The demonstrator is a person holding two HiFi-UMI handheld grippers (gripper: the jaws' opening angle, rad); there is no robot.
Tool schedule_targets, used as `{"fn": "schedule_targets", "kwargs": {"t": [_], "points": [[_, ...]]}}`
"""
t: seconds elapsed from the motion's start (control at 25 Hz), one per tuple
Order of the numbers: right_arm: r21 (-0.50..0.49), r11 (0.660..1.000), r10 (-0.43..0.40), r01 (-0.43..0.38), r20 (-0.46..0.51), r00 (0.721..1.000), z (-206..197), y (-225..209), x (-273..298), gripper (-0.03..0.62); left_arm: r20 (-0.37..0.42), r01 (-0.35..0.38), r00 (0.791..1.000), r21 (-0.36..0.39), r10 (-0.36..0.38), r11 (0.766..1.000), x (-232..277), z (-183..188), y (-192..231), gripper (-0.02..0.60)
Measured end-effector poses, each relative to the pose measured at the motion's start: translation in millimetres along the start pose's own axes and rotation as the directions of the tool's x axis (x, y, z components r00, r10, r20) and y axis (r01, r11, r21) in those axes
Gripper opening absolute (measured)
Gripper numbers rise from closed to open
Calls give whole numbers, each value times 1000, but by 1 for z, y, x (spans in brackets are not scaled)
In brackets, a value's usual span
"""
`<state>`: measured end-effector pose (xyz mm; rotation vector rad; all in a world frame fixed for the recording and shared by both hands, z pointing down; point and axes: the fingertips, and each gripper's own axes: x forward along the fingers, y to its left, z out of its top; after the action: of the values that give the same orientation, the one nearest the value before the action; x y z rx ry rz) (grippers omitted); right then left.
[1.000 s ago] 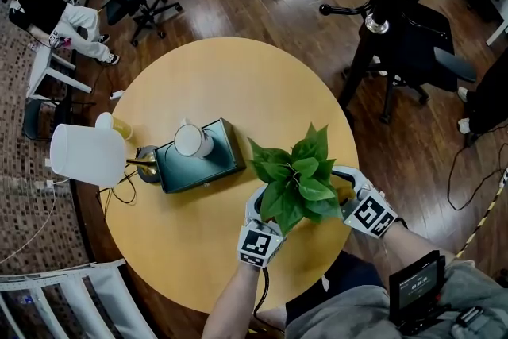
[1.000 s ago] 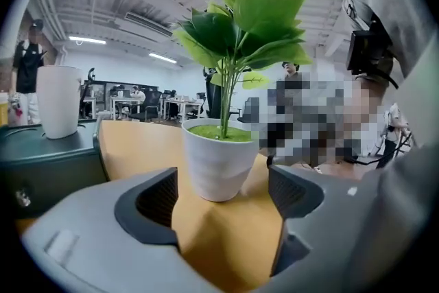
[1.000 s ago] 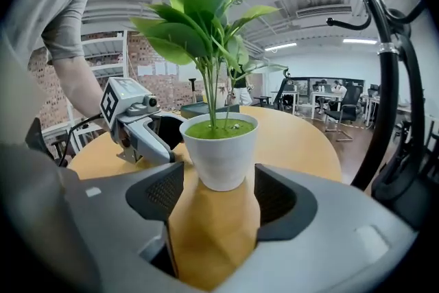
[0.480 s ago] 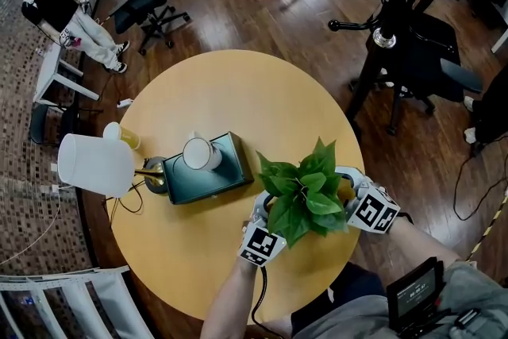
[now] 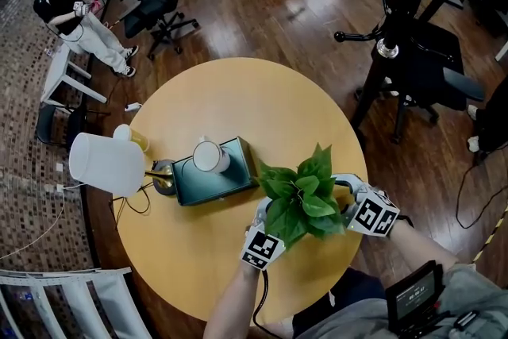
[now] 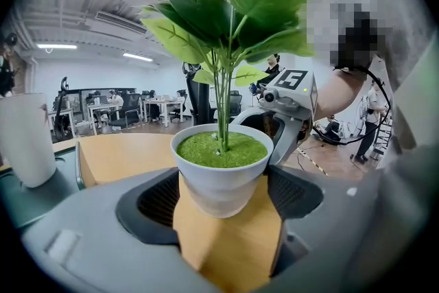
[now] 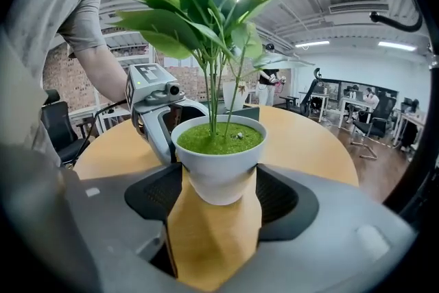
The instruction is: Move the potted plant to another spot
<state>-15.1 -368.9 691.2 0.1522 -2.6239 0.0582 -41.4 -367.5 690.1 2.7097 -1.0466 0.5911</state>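
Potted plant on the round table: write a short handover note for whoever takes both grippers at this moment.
Left gripper: jaws closing on the potted plant, pads look to be against its sides.
Right gripper: the same, from the opposite side.
Potted plant: near edge of the table, right of the teal box; lifted or not, cannot tell.
Done: both grippers placed round it.
Left: lift, carry to another spot, set down upright, release.

left claw [image 5: 264, 215], right claw [image 5: 344, 193]; both jaws closing against pot [image 6: 222, 178] between them
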Motion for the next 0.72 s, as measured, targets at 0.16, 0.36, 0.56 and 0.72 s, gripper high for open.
{"fn": "schedule_targets", "kwargs": {"t": [0.16,0.36,0.56,0.72], "points": [[-11,1000,8,-8,-5,1000,13,10,1,325,2,-15,1000,4,15,1000,-17,7,-1,403],[-37,999,22,-21,29,999,53,26,-7,325,19,-56,998,27,55,998,-52,32,-3,402],[-69,997,45,-41,57,997,91,50,-30,325,24,-98,995,42,97,994,-87,66,-20,402],[-103,993,66,-58,76,995,119,76,-43,325,37,-133,991,36,131,990,-121,85,-36,400]]}}
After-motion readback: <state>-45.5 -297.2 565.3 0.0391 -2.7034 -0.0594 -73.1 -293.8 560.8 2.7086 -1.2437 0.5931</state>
